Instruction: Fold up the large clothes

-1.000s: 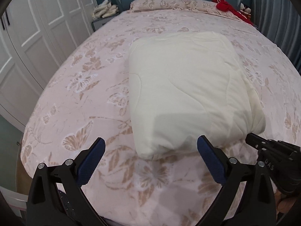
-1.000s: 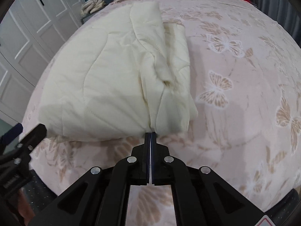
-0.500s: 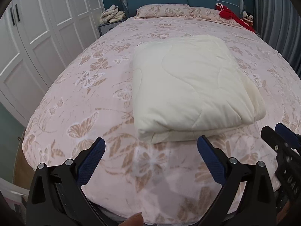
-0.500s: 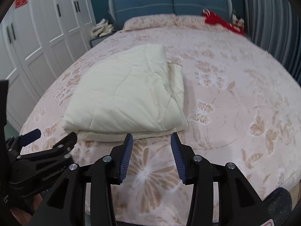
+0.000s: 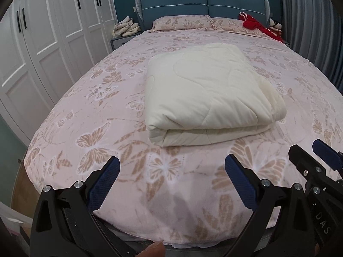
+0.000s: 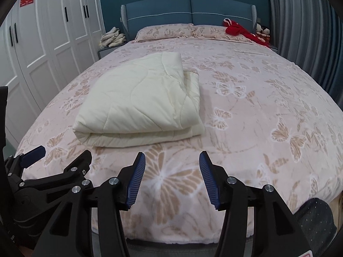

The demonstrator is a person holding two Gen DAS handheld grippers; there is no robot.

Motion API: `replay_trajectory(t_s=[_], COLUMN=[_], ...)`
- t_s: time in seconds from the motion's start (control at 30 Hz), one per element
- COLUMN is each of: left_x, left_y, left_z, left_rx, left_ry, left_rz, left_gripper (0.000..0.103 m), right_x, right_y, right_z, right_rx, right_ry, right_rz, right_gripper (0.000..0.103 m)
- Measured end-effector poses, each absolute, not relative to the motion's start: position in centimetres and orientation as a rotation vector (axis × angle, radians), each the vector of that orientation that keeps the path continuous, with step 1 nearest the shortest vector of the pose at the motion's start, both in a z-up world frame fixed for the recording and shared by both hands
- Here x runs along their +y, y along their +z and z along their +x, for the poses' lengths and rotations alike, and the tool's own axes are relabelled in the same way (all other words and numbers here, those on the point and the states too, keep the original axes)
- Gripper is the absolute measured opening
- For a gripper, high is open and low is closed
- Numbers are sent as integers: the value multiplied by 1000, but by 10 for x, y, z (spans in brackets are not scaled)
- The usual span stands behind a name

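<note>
A cream quilted blanket [image 5: 205, 94] lies folded in a thick rectangle on the pink butterfly-print bed [image 5: 103, 115]; it also shows in the right wrist view [image 6: 139, 105]. My left gripper [image 5: 171, 167] is open and empty, held back over the foot of the bed, apart from the blanket. My right gripper [image 6: 171, 162] is open and empty too, near the bed's front edge, below and right of the blanket's near fold. Each gripper shows at the edge of the other's view.
White wardrobe doors [image 5: 42, 34] line the left. A blue headboard [image 6: 188, 10] and pillows stand at the far end, with a red garment [image 6: 238, 31] and dolls at the back right. A bedside table [image 6: 107, 49] holds folded cloth. A grey curtain [image 6: 304, 21] hangs on the right.
My right gripper has opened and let go of the blanket's corner. Both grippers have pulled back from the blanket toward the foot of the bed. The blanket lies still.
</note>
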State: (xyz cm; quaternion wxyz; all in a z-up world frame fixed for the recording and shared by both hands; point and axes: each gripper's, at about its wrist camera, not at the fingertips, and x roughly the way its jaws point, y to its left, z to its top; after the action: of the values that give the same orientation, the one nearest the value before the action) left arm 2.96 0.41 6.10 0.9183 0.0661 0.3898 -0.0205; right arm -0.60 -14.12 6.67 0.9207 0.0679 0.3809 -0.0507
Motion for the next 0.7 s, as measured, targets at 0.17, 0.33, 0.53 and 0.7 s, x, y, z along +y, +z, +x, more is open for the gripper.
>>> replay_trajectory(t_s=[0.17,0.33,0.53,0.7], left_x=[3,4,4,5], left_y=[52,45,38,35], left_z=[25,17,9,8], left_rx=[810,808,804,812], left_ry=[-39,-41,-48,-49], left_rz=[132,132,149,140], left_gripper=[96,96,96,96], right_x=[-139,-139,-140,-140], right_y=[57,53,53,52], right_z=[-14,-21,-24,-26], right_rx=[798,801,798,809], right_ry=[-112,-118,-122,-121], right_rz=[148,143,135,134], right_gripper=[52,52,52,52])
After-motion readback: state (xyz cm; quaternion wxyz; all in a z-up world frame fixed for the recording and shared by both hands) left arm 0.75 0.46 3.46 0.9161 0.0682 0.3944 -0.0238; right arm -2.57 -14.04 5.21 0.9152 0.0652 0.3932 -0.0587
